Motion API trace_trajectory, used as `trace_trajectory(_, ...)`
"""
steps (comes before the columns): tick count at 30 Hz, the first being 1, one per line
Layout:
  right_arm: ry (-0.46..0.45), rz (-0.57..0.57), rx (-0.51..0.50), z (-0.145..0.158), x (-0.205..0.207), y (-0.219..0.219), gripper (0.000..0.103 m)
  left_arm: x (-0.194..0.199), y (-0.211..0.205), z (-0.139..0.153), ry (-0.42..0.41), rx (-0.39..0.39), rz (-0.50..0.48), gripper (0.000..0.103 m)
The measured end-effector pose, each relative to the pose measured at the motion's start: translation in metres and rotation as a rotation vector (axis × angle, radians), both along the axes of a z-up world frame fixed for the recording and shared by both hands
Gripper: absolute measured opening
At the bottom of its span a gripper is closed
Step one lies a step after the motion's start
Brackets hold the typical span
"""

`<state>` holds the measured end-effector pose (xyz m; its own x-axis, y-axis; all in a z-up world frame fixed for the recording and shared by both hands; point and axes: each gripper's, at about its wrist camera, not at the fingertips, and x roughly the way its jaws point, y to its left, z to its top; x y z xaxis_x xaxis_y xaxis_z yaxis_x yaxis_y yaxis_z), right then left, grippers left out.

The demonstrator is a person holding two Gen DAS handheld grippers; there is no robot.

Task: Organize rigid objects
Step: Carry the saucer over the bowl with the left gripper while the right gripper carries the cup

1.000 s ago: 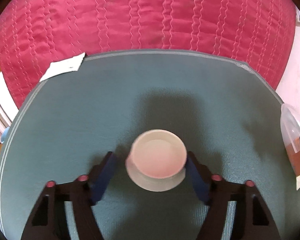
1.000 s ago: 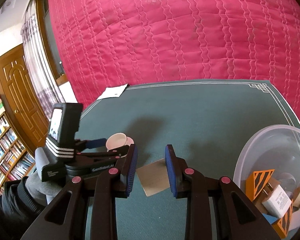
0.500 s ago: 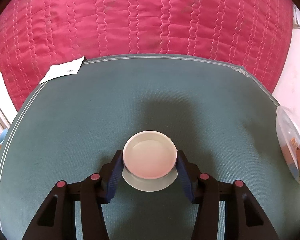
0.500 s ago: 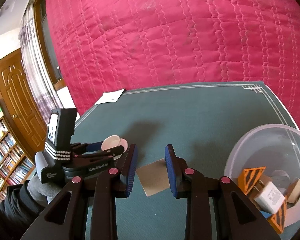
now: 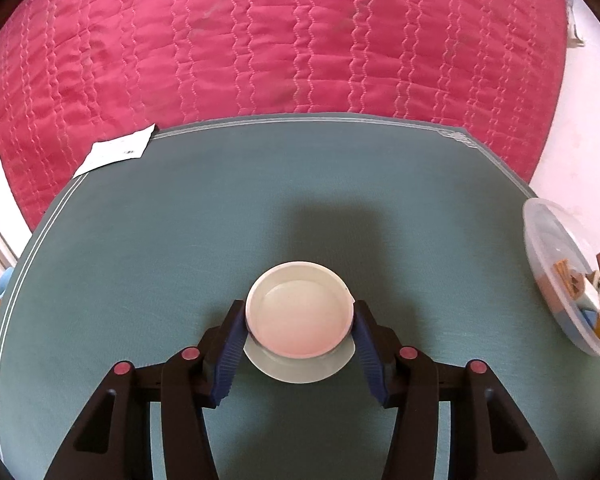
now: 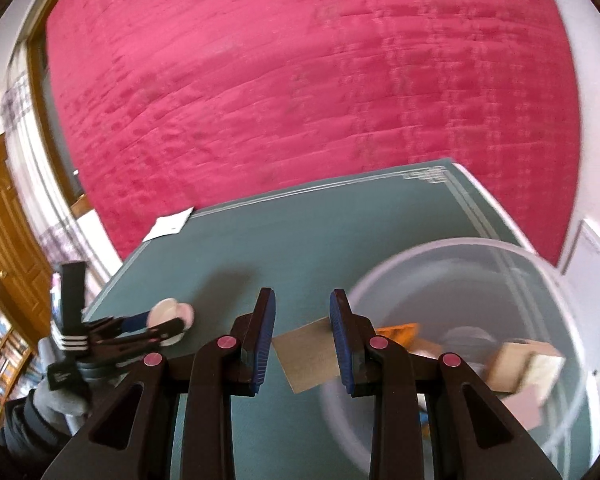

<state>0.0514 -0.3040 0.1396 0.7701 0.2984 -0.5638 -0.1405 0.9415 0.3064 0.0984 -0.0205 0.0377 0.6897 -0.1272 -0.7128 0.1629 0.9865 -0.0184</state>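
Observation:
A small round pale pink container (image 5: 300,320) with a wider pale base sits between the pads of my left gripper (image 5: 300,309), which is shut on its sides, over the green mat (image 5: 160,248). In the right wrist view the same container (image 6: 171,311) shows at the far left in that gripper (image 6: 162,326). My right gripper (image 6: 302,300) is shut on a flat brown cardboard box (image 6: 308,356), held at the near left rim of the clear plastic tub (image 6: 464,246).
The tub (image 5: 540,248) at the right mat edge holds several small boxes. A white paper slip (image 5: 116,154) lies at the far left corner. A red quilt (image 5: 284,40) hangs behind. A wooden door (image 6: 4,224) and bookshelves stand left.
The left jaws closed onto the pale container and hold it. My right gripper swung right with the brown box, so the tub now fills more of its blurred view.

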Motion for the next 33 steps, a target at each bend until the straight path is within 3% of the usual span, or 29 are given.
trace_trajectory(8, 0.036, -0.138, 0.018, -0.008, -0.005, -0.059, 0.029, -0.01, -0.027, 0.01, -0.015, -0.011, -0.044, 0.055)
trace_trajectory(19, 0.097, -0.165, 0.132, -0.024, 0.002, -0.096, 0.03, -0.022, -0.065, 0.022, -0.04, -0.006, -0.117, 0.055)
trace_trajectory(21, 0.095, -0.172, 0.165, -0.024, 0.002, -0.103, 0.035, -0.023, -0.07, 0.024, -0.043, -0.008, -0.127, 0.055)
trace_trajectory(23, 0.08, -0.195, 0.203, -0.023, -0.001, -0.11, 0.062, -0.024, -0.075, 0.026, -0.043, -0.013, -0.137, 0.055)
trace_trajectory(24, 0.071, -0.208, 0.221, -0.023, -0.003, -0.113, 0.067, -0.025, -0.076, 0.027, -0.043, -0.015, -0.142, 0.055)
trace_trajectory(33, 0.045, -0.396, 0.193, -0.02, -0.016, -0.136, 0.069, -0.028, -0.108, 0.032, -0.039, -0.023, -0.208, 0.055)
